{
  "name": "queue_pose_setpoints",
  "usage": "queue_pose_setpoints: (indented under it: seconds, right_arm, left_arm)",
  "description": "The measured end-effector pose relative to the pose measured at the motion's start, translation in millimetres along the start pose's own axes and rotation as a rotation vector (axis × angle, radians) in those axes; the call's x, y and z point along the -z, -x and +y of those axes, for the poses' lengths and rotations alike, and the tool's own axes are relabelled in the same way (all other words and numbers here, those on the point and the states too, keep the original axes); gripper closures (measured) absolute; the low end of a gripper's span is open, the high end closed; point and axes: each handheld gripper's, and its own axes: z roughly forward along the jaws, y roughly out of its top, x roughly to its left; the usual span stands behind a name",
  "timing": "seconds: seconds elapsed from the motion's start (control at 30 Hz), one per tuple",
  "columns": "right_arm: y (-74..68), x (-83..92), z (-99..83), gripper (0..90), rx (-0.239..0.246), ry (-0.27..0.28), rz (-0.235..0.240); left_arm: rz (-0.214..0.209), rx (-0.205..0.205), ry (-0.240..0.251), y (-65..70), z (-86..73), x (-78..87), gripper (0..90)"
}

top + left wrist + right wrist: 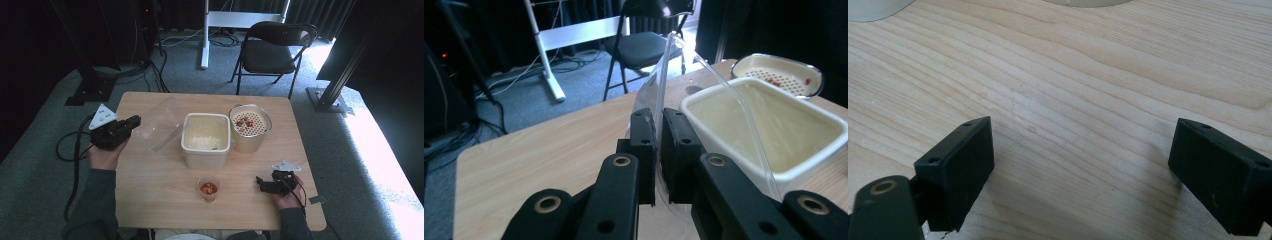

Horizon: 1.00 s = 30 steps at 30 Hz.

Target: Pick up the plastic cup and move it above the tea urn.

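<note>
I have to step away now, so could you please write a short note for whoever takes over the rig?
Left gripper: shut on the clear plastic lid, held tilted just left of the cream container.
Right gripper: open, holding nothing, low over the table at front right.
Done: lid is off the container.
Left, probably: set the lid down. The strainer jug and the small glass both hold red pieces.

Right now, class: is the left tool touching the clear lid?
Touching. In the left gripper view, the left tool has its jaws shut on the edge of the clear lid.
</note>
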Motion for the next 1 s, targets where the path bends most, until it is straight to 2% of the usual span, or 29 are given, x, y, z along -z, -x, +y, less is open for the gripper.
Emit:
queue_pose_setpoints:
  seconds: [0.37,0.63,0.73,0.77,0.8,0.83,0.9,1.0]
  right_arm:
    - [0.1,-0.1,0.0,10.4,0.001,0.001,0.0]
    - [0.3,0.1,-0.1,10.5,0.003,0.0,0.002]
    - [0.4,0.1,-0.1,10.5,0.004,0.0,0.002]
    - [0.4,0.1,-0.1,10.4,0.004,0.0,0.002]
    - [0.4,0.1,-0.1,10.4,0.003,0.001,0.003]
    - [0.4,0.1,-0.1,10.4,0.003,0.001,0.003]
    - [0.5,0.1,-0.1,10.5,0.004,0.001,0.003]
    - [0.5,0.1,-0.1,10.5,0.004,0.0,0.003]
  left_arm:
    - [-0.05,-0.04,0.001,19.6,25.4,-26.6,85.3]
    - [-0.069,-0.069,-0.007,33.3,38.4,-42.2,85.2]
    - [-0.078,-0.068,-0.009,35.8,40.6,-47.1,84.5]
    - [-0.102,-0.063,-0.011,35.8,40.8,-49.1,82.0]
    - [-0.122,-0.062,0.0,36.2,40.5,-50.6,67.3]
    - [-0.125,-0.06,0.002,36.8,40.1,-51.0,67.3]
    - [-0.14,-0.06,0.008,37.1,39.3,-50.8,55.2]
    - [-0.138,-0.056,0.011,37.3,39.4,-50.1,53.7]
